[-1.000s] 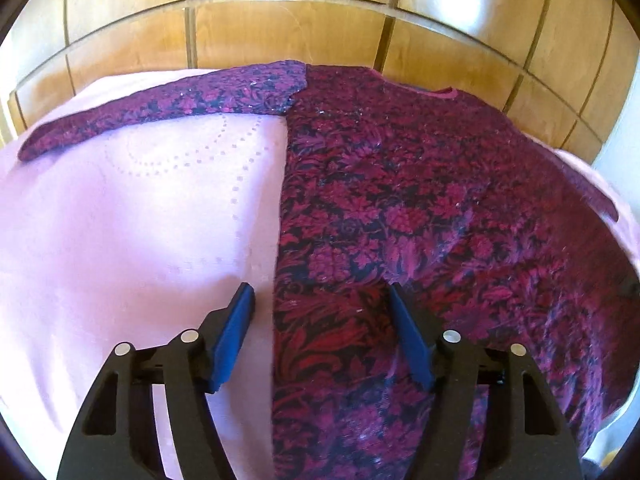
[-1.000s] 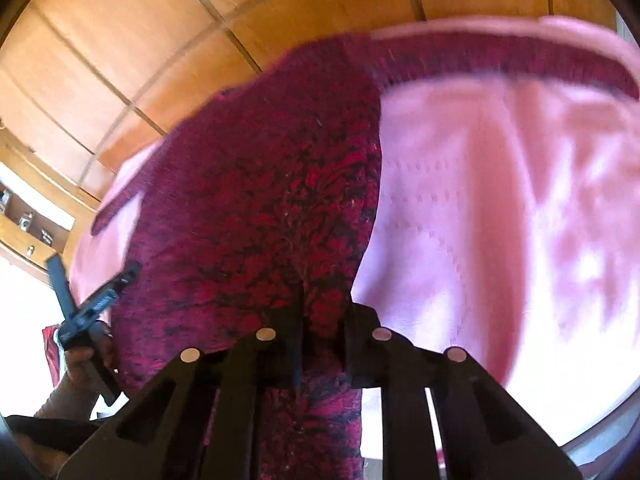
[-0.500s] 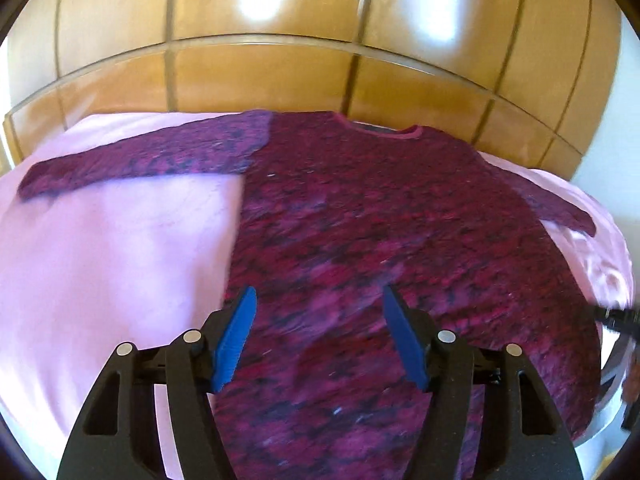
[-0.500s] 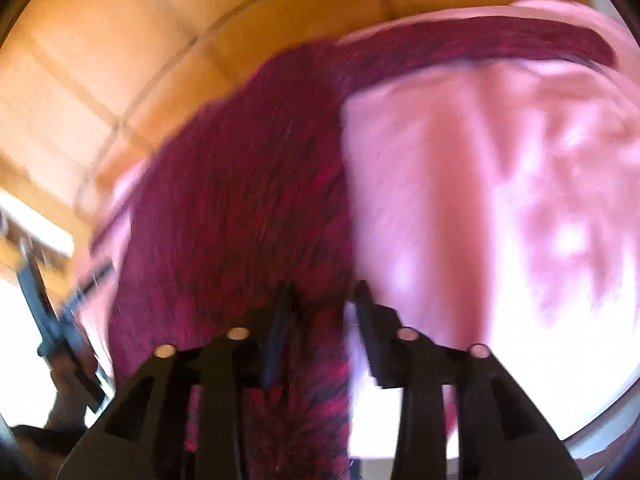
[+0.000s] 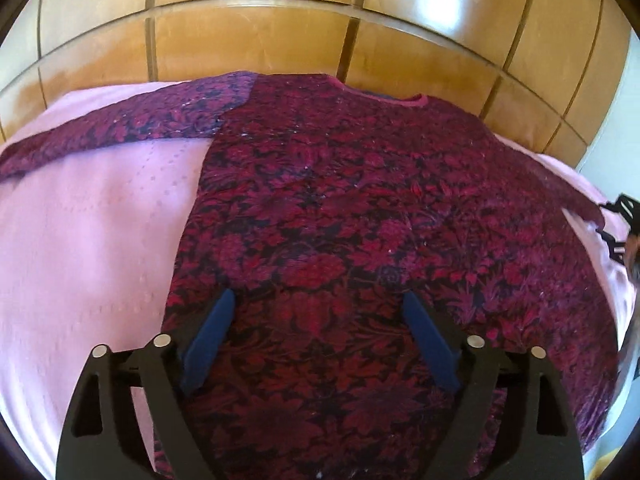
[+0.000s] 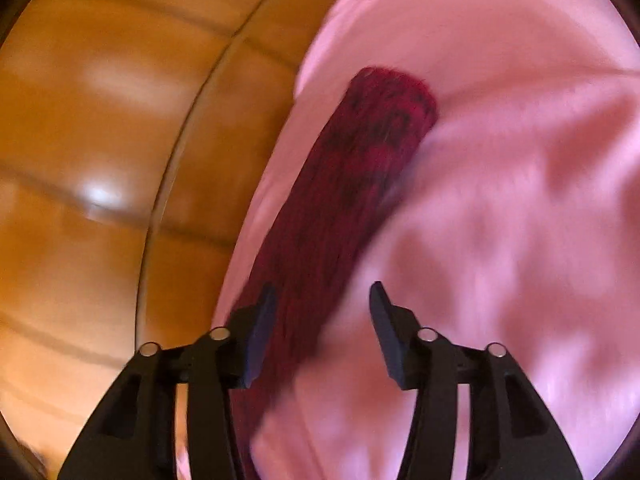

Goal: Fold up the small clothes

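My right gripper (image 6: 322, 320) has let go: a second ago its fingers were pinched on the sweater's hem, and now they stand wide apart with nothing between them, hovering over the right sleeve (image 6: 352, 184). That view has swung from the body of the sweater to this sleeve, which runs from lower centre up to a cuff in the upper middle of the frame. The picture is smeared with motion, so I can't say whether the pads touch the knit. My left gripper (image 5: 316, 336) is as wide open as before and holds nothing; its view has drifted from the sweater's left edge to over the lower body.

I take this to mean the spreading is done and the folding starts, probably with the right sleeve brought in across the chest.

The sweater (image 5: 360, 220) lies flat and face up in the middle of the left view, neckline toward the top, left sleeve (image 5: 120, 136) stretched to the upper left. It is a thick, fuzzy knit in dark purple with red leaf shapes and a pink neck trim. Under it is a pale pink bedspread (image 5: 88, 240) with a dotted quilted pattern, soft enough to rumple. Behind is glossy wooden panelling (image 5: 280, 40).
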### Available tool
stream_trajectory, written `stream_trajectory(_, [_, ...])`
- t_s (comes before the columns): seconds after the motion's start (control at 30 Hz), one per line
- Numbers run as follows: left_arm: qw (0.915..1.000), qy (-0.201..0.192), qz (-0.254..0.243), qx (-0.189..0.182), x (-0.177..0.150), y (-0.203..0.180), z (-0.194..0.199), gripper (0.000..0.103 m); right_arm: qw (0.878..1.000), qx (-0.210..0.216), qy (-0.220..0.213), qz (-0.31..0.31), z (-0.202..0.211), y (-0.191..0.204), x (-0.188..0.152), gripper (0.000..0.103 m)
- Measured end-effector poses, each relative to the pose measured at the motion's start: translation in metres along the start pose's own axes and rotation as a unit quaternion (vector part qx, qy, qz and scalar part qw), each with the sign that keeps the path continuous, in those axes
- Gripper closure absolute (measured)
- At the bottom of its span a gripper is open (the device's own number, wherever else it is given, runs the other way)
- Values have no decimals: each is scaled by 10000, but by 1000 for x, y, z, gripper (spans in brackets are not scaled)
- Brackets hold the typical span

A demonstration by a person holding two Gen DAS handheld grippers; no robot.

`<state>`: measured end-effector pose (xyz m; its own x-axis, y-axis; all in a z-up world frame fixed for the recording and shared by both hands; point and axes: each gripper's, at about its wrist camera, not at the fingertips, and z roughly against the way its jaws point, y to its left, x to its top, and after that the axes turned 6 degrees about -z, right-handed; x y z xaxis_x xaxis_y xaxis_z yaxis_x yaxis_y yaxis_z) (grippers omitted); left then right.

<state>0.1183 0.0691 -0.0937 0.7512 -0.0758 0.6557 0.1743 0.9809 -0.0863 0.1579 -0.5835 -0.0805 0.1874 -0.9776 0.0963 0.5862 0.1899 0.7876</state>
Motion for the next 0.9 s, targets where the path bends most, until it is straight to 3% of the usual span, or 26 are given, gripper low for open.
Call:
stream_trajectory(0.07, [10000, 1, -9, -13, 0, 2, -1, 15, 9996, -254, -84, -127, -17, -1, 13, 54])
stream_trajectory(0.23, [10000, -16, -31, -44, 0, 2, -4, 13, 9924, -970, -186, 738, -27, 29, 27, 88])
stream_trajectory(0.33, [10000, -26, -62, -50, 1, 0, -6, 10, 9848, -854, -349, 1472, -22, 68, 13, 91])
stream_trajectory(0.43, [9999, -39, -54, -111, 1, 0, -6, 8, 9723, -540, -241, 2261, -16, 112, -20, 91])
stream_trajectory(0.63, [9998, -80, 10, -205, 0, 3, -4, 7, 9351, -97, 359, 3524, -37, 188, -131, 91])
stream_trajectory(0.83, [9994, 63, 98, -312, 3, 6, 2, 4, 8875, 63, 1359, 4402, -88, 227, -272, 92])
stream_trajectory(0.9, [9995, 151, 132, -262, 8, 5, 4, 4, 8666, 39, 1724, 4683, -107, 234, -323, 92])
